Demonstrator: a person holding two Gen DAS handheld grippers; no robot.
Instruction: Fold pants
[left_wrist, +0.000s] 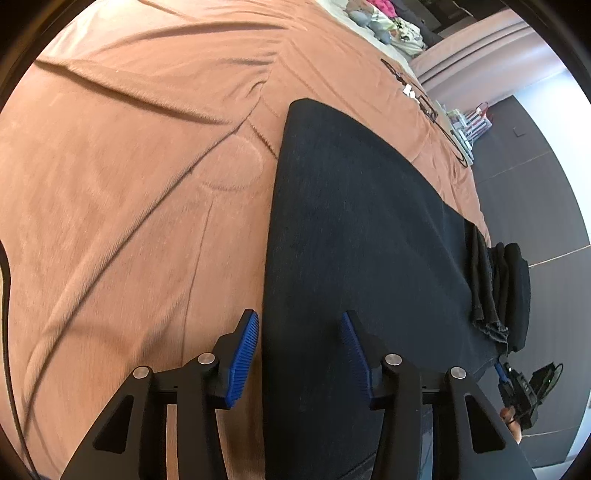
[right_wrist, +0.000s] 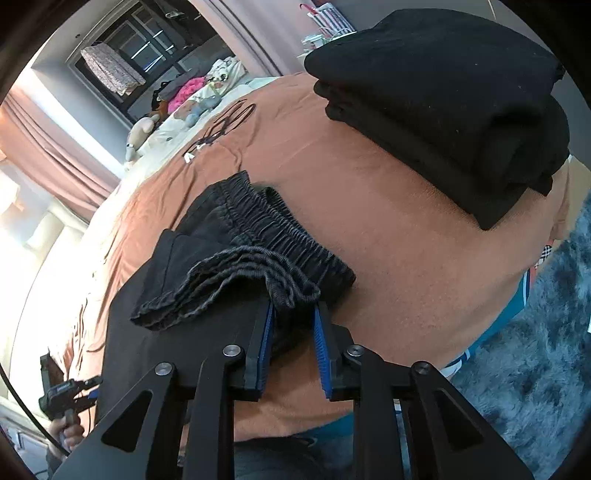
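The dark pants (left_wrist: 354, 236) lie flat on a brown bedspread (left_wrist: 129, 184), one long folded panel running away from us in the left wrist view, with the gathered elastic waistband (right_wrist: 280, 236) at the end seen in the right wrist view. We note that the waistband's layers are stacked and rumpled, their edge hanging just over the right gripper (right_wrist: 293, 332).

The right gripper's blue-padded fingers (right_wrist: 266, 347) stand a narrow gap apart with a bunch of waistband fabric between them; we cannot tell whether the pads press on the cloth. The left gripper (left_wrist: 299, 354) hovers over the near edge of the pants, its fingers (left_wrist: 243, 354) spread well apart: one pad sits over the bedspread just beside the fabric's edge, the other over the dark cloth, and nothing is clamped.

A stack of folded black garments (right_wrist: 450, 110) rests on the bedspread near the bed's corner, well apart from the pants. A tangle of thin black cords (right_wrist: 225, 122) lies farther up the bed, and beyond it a heap of soft toys and colourful clothes (right_wrist: 192, 96). Pink curtains (right_wrist: 48, 147) hang by the bright window, and a shaggy blue-grey rug (right_wrist: 535, 350) covers the floor beside the bed.
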